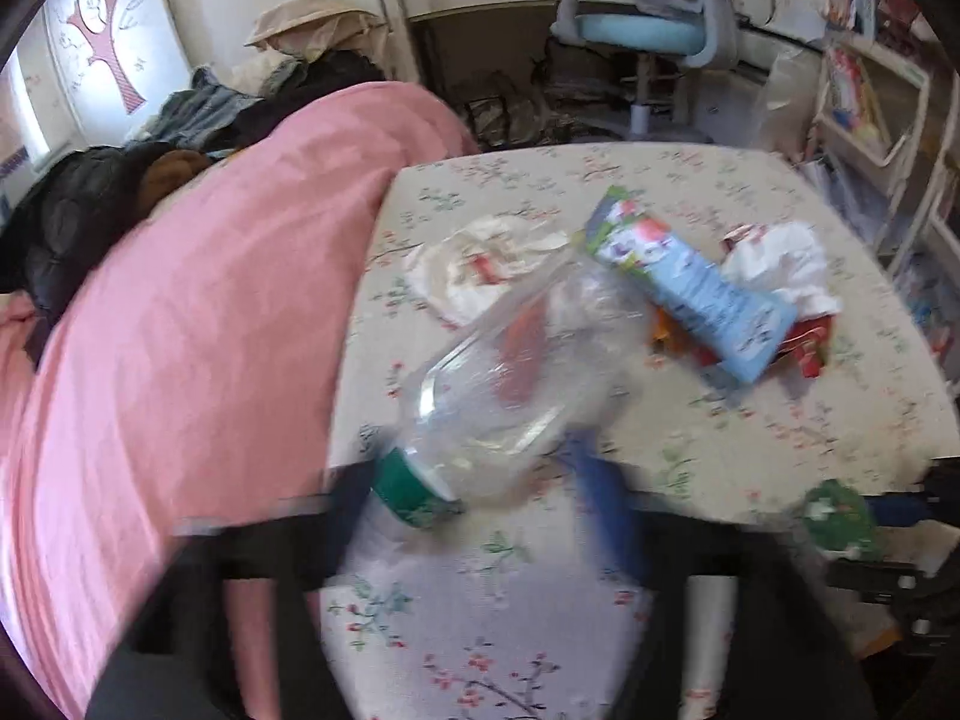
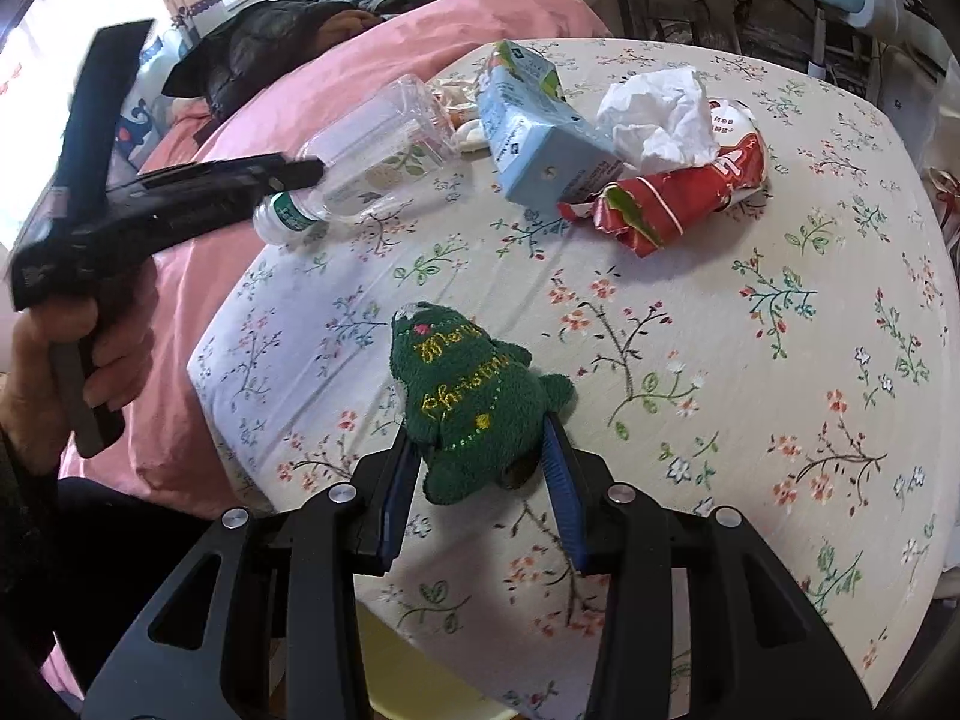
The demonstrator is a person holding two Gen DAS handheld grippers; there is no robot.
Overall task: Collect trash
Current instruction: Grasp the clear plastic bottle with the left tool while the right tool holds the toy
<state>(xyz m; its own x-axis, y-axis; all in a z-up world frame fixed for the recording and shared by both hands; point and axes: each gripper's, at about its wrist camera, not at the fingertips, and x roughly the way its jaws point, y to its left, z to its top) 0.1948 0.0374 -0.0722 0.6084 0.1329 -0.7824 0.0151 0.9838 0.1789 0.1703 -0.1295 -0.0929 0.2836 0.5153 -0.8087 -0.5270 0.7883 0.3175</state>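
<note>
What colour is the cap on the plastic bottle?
Green, on the clear plastic bottle; its cap shows best in the left wrist view.

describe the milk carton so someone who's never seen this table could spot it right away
Start at the floral tablecloth and look to its far side, where the trash is clustered. The milk carton lies on its side there, between the clear plastic bottle and the crumpled white tissue, touching the red snack wrapper. It is the only boxy, pale blue item, with a green top end.
</note>
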